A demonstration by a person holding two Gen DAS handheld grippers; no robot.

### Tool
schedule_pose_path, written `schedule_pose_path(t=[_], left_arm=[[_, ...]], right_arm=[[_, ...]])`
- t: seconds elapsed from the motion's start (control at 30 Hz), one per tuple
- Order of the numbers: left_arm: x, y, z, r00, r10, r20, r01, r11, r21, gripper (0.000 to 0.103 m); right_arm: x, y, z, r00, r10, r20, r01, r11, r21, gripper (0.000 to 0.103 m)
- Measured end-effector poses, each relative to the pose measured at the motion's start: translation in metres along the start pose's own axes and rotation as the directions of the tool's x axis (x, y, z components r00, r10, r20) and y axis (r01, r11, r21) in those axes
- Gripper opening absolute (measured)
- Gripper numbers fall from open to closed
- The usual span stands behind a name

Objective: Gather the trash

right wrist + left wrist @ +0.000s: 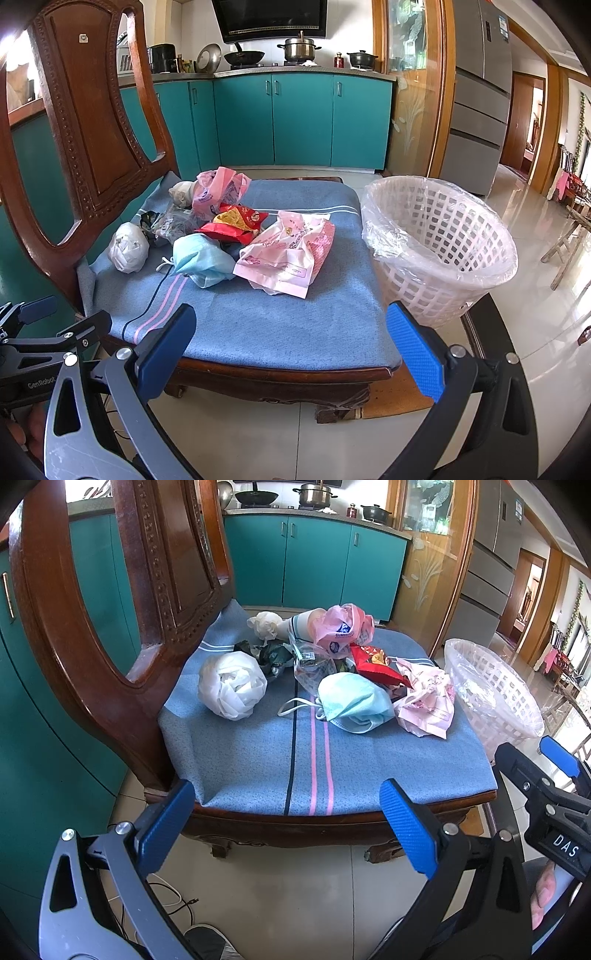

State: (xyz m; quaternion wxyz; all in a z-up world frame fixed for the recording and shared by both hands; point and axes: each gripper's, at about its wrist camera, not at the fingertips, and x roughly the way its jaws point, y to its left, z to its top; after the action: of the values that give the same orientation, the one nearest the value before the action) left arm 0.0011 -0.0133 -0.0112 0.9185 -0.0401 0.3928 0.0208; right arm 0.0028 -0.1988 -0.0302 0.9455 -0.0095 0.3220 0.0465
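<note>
Trash sits heaped on the blue cushion (pixel 258 760) of the wooden chair (pixel 74 657) in my left wrist view: a white plastic ball (pixel 232 689), a blue face mask (pixel 354 703), a red wrapper (pixel 373 661) and a pink bag (pixel 424 705), with my left gripper (pixel 288 819) held short of the seat's front edge, jaws spread wide and empty. From my right wrist view, the right gripper (pixel 291 347) hangs likewise open with nothing in it, and the lined white basket (pixel 443 251) stands on the floor just beside the seat's right edge, near the pink bag
</note>
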Motion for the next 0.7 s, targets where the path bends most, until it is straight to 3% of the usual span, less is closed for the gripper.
schedule_pose_path(t=[0.3, 0.47, 0.6, 0.7], left_arm=[[-0.001, 0.001, 0.001, 1.0, -0.022, 0.002, 0.022, 1.0, -0.001, 0.1], [-0.002, 0.002, 0.004, 1.0, -0.028, 0.011, 0.028, 1.0, 0.014, 0.1], [-0.007, -0.003, 0.015, 0.999, -0.042, 0.03, 0.038, 0.992, 0.117, 0.1], [-0.015, -0.006, 0.034, 0.997, -0.045, 0.062, 0.029, 0.973, 0.231, 0.1]], right_arm=[[-0.001, -0.002, 0.0, 1.0, 0.025, 0.012, -0.025, 1.0, -0.004, 0.1], [-0.004, 0.0, 0.006, 0.998, 0.045, 0.032, -0.043, 0.997, -0.069, 0.1], [-0.008, 0.0, 0.019, 0.995, 0.092, 0.044, -0.083, 0.983, -0.165, 0.1], [-0.006, 0.005, 0.04, 0.992, 0.107, 0.06, -0.084, 0.949, -0.305, 0.1]])
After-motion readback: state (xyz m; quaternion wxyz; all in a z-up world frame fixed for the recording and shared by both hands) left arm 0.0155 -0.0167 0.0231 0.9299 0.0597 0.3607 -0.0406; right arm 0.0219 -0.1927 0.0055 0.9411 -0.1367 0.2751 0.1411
